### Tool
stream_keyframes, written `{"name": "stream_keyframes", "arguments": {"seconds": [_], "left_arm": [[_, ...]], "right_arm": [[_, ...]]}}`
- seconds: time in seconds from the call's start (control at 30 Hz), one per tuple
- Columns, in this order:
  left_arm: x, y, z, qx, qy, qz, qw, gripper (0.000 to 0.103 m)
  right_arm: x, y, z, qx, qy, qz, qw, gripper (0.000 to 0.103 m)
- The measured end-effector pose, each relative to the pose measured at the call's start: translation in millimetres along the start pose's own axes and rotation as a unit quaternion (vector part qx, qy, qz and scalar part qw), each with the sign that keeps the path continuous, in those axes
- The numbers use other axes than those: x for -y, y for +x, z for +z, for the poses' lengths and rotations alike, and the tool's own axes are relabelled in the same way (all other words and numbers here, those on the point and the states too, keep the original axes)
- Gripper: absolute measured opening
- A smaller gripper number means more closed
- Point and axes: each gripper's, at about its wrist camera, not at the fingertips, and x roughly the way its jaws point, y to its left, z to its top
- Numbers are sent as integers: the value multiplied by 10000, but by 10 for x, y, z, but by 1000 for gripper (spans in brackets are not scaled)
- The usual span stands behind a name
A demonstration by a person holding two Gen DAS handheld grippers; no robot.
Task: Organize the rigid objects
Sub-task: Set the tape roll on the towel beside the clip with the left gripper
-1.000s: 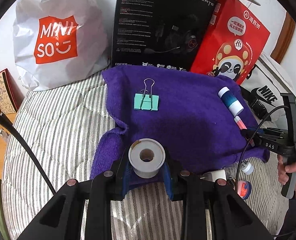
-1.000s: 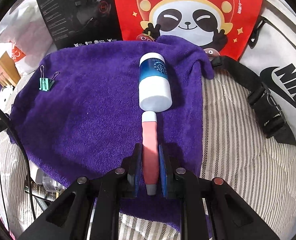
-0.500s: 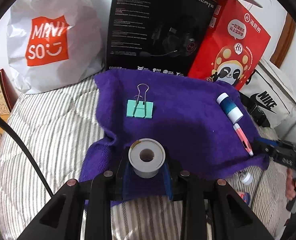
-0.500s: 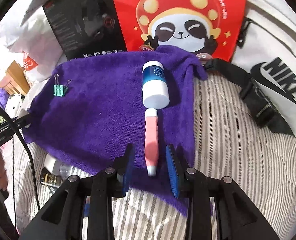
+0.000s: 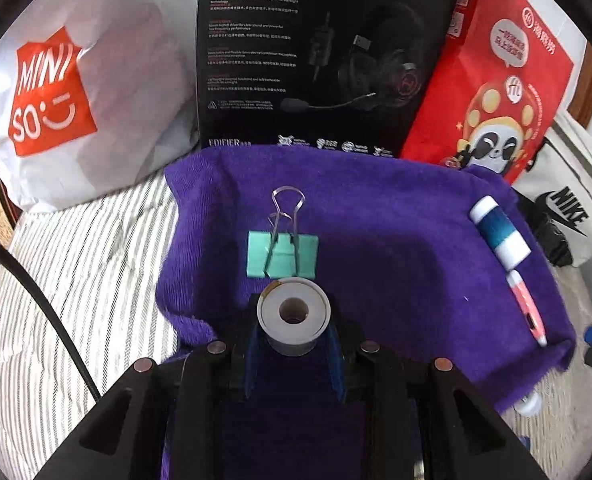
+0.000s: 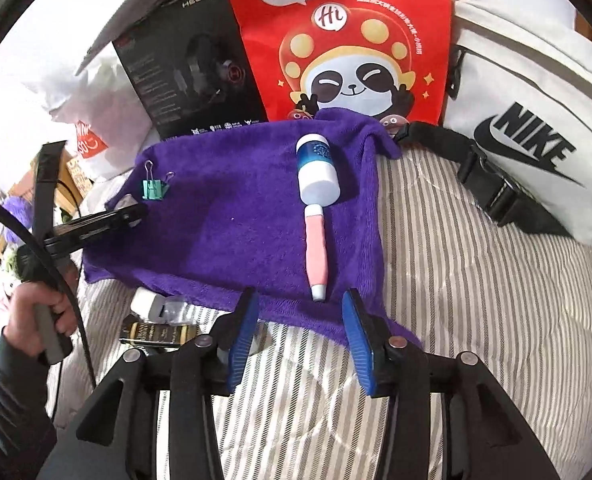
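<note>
A grey tape roll (image 5: 293,315), hole facing the camera, sits at six o'clock of a teal binder clip (image 5: 282,255). At three o'clock, a blue-and-white bottle (image 5: 500,238) and pink pen (image 5: 527,307) lie end to end.

A home bedroom; striped quilted bedding (image 6: 476,288); shopping bags (image 5: 55,92); headset box (image 5: 320,52) behind

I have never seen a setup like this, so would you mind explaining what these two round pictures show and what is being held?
A person holds a two-finger gripper in each hand; each carries a fisheye camera looking along its fingers. The left view shows the left gripper clamped on a grey tape roll over a purple towel on a striped bed, just behind a green binder clip. The right view shows the right gripper, open and empty, behind a pink pen and a blue-and-white bottle lying in line.
</note>
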Motion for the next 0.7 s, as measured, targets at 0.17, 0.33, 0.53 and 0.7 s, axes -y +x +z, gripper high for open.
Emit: {"name": "stream_keyframes", "arguments": {"seconds": [0.17,0.33,0.53,0.7], "left_arm": [[54,124,22,-58,190,299,9994,27],[126,165,21,-54,421,470,9980,27],[135,167,33,-121,516,497,9974,28],[133,121,-11,-234,464,479,9975,39]], "right_arm": [[-43,-16,-95,-52,23,143,9999,44],[-49,-22,-125,-67,-36,-14,10000,44],[-20,-83,-144,-42,12,1,10000,44],[15,-161,-185,-24,49,-3,10000,44]]}}
